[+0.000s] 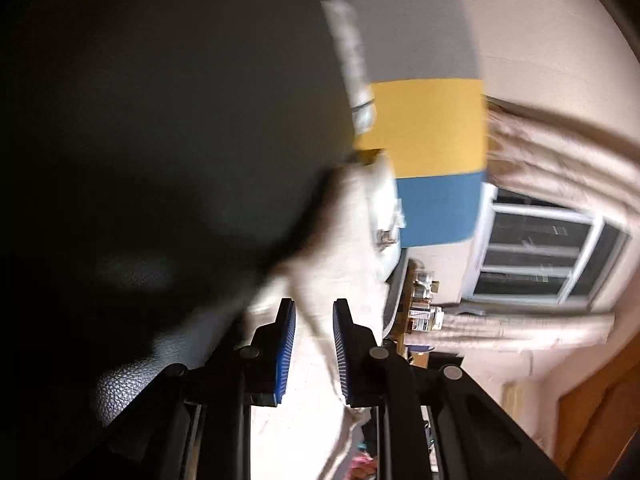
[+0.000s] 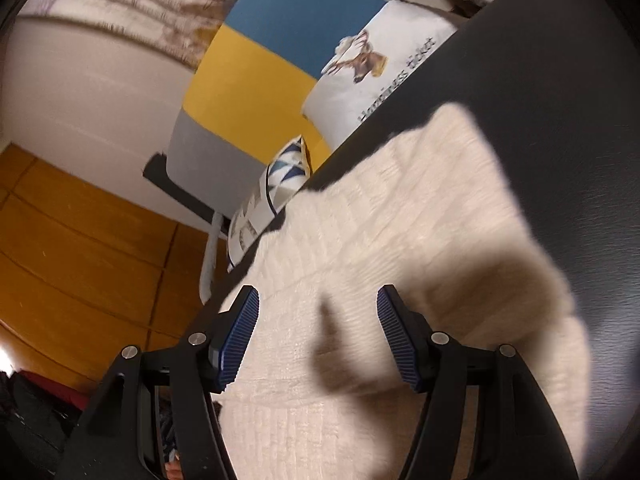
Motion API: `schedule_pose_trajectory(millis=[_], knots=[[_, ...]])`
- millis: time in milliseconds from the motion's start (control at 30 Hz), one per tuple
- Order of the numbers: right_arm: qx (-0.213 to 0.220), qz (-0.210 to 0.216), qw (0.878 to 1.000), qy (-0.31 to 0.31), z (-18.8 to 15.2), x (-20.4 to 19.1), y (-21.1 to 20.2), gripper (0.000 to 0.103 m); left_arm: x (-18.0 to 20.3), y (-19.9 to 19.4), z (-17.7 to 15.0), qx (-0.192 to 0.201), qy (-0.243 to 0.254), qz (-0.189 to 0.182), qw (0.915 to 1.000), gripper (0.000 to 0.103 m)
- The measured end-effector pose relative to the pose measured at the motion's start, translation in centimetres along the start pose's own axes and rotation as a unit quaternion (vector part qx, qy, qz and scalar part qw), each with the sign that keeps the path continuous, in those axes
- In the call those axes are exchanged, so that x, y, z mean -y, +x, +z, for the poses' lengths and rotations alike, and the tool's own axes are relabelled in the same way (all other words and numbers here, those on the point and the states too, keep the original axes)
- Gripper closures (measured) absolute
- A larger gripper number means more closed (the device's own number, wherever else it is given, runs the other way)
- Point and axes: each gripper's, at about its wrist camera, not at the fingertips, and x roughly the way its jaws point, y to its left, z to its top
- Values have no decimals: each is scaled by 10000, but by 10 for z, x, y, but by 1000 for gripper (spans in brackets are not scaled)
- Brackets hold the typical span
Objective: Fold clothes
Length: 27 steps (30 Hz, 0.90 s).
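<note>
A cream knit garment point(image 2: 400, 220) lies spread on a black leather-like surface point(image 2: 560, 120). My right gripper point(image 2: 318, 332) hovers just over its near part, jaws wide apart, nothing between the blue pads point(image 2: 240, 344). The left wrist view is blurred and tilted. There a bunched fold of the garment point(image 1: 344, 240) runs up from the black surface point(image 1: 160, 120) and passes between the fingers of my left gripper point(image 1: 314, 344). Its jaws stand close together with the cloth filling the narrow gap.
Behind the surface stands a panel striped grey, yellow and blue point(image 2: 256, 80). A white cushion with a deer print point(image 2: 372, 72) and a triangle-patterned cushion point(image 2: 284, 172) lean against it. A window point(image 1: 540, 256), curtains point(image 1: 560, 152) and orange wood panelling point(image 2: 80, 240) lie beyond.
</note>
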Motion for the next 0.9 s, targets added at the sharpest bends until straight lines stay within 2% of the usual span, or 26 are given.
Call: schedule_pose_trajectory(millis=[67,133,200,267,367,400,467,500,533,600,633,700,733,767,800,867,900], knots=[[94,-42,9999,72,7,8,-9,38,28,3,-2,4,564,3,9984,86],[104,-42,9999,124,13,14,-13,38,58,10,-4,-17,1195,76,9928,86],[-15,-66,9999,85,20,14,-9,38,85,26,-10,-118,1922,331,9807,85],[-192,-360,9992,-58,23,15,-3,38,104,51,-16,-222,2497,738,9653,84],[-507,-457,9976,-114,22,19,10,38,104,84,-23,-428,2905,1579,9428,84],[-618,-500,9966,-235,21,17,15,38,93,87,-25,-475,2907,1800,9385,84],[-731,-648,9929,-684,16,7,21,55,80,88,-30,-472,2982,1976,9326,85],[-785,-728,9901,-912,14,1,25,74,74,89,-32,-466,3021,2061,9296,85],[-803,-935,9851,-1200,12,-6,28,82,74,87,-34,-431,3063,2119,9270,85],[-834,-1355,9712,-1776,7,-19,36,83,81,84,-35,-399,3063,2205,9252,88],[-815,-1726,9581,-2134,5,-26,41,84,89,84,-35,-406,3166,2099,9242,89],[-917,-2296,9354,-2528,4,-29,49,84,106,83,-35,-419,3369,1886,9215,85],[-867,-2178,9389,-2519,8,-32,45,84,114,83,-34,-429,3481,1780,9194,84],[-816,-2058,9423,-2510,11,-36,41,83,126,91,-31,-466,3673,1695,9134,83],[-766,-1939,9455,-2500,15,-39,38,78,136,99,-28,-507,3838,1685,9065,82],[-665,-1699,9515,-2479,23,-46,30,59,156,120,-21,-703,4106,1622,8945,80],[-614,-1578,9542,-2468,26,-49,26,40,165,135,-14,-791,4141,1609,8924,79]])
